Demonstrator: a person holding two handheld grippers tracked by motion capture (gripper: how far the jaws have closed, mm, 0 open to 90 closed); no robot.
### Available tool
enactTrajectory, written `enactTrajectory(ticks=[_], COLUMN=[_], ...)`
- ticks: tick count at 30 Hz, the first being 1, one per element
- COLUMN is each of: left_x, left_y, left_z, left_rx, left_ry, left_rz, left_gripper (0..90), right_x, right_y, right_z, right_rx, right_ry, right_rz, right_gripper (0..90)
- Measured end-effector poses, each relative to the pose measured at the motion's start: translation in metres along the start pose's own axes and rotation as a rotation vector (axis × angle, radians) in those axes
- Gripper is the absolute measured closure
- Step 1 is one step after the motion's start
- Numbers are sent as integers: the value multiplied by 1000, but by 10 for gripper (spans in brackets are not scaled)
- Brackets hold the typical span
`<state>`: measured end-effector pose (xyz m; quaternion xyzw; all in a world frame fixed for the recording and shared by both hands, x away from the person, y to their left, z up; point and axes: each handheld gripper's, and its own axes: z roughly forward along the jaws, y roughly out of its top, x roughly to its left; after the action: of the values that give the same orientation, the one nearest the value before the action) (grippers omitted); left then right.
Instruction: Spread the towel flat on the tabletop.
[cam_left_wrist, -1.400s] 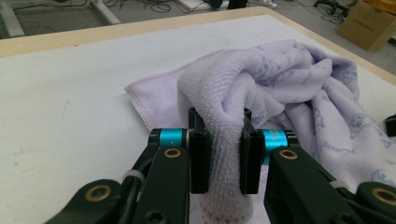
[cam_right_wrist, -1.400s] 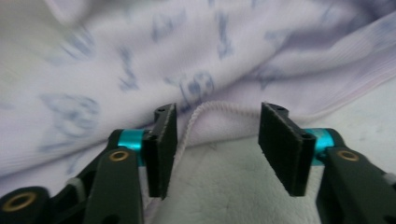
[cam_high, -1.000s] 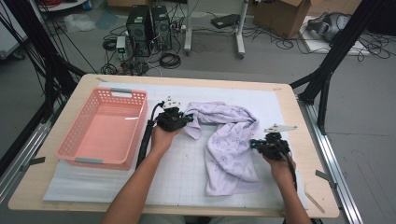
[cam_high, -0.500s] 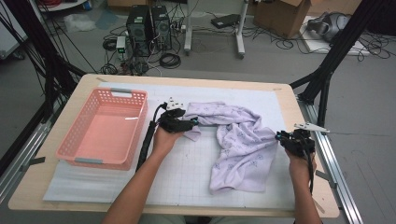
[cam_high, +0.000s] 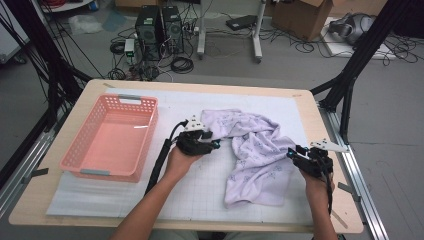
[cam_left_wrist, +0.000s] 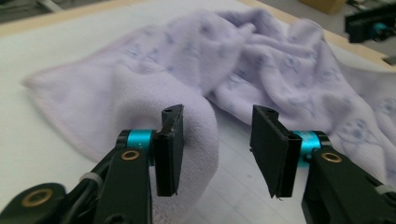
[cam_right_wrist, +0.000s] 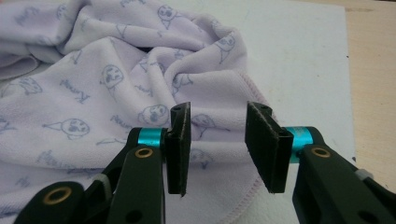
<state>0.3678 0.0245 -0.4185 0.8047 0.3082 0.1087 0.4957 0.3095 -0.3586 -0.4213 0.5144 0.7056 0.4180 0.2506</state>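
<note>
On the far left of the counter (cam_high: 45, 200) stands a pink basket (cam_high: 111, 137), on the white mat, well apart from the cloth. Next, near the middle, the person's left hand (cam_high: 181, 159) holds the left tongs (cam_left_wrist: 215, 140). Its jaws are spread w/ a gap; they have just been closing a bit. In the left gripper view a fold of the lilac towel (cam_high: 255, 152) bulges just behind the left-side jaw, but the pads do not press on it. The towel lies crumpled on the mat, btw. the two hands, one end toward the left tongs and the longer part hanging down toward the person's side. It has small printed faces on it. On the right, the right tongs (cam_right_wrist: 217, 140) are also spread, they have just been opening. They are just above the towel's hemmed edge, nothing is pinched.
</note>
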Motion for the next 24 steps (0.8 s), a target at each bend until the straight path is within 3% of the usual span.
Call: enactTrajectory(ticks=[2,9,12,15,19,24], left_x=[-6,-21,-33,-42,-44,-57], left_y=[-3,-8,-7,-7,-9,-6], left_z=[8,29,40,51,59,68], left_rx=[45,81,89,126,144,147], left_ry=[-3,-63,-89,-71,-52,-70], left_rz=[17,16,17,35,-32,-6], left_gripper=[652,711,649,563,502,492], right_x=[1,-2,-3,-2,0,-1], right_y=[0,-1,-1,-1,-1,-1], right_z=[1,-1,-1,0,0,1], right_rx=[-1,-9,-11,-5,-6,-6], right_ry=[4,14,18,23,32,36], right_rz=[2,16,22,21,13,23], right_gripper=[600,602,602,602,605,607])
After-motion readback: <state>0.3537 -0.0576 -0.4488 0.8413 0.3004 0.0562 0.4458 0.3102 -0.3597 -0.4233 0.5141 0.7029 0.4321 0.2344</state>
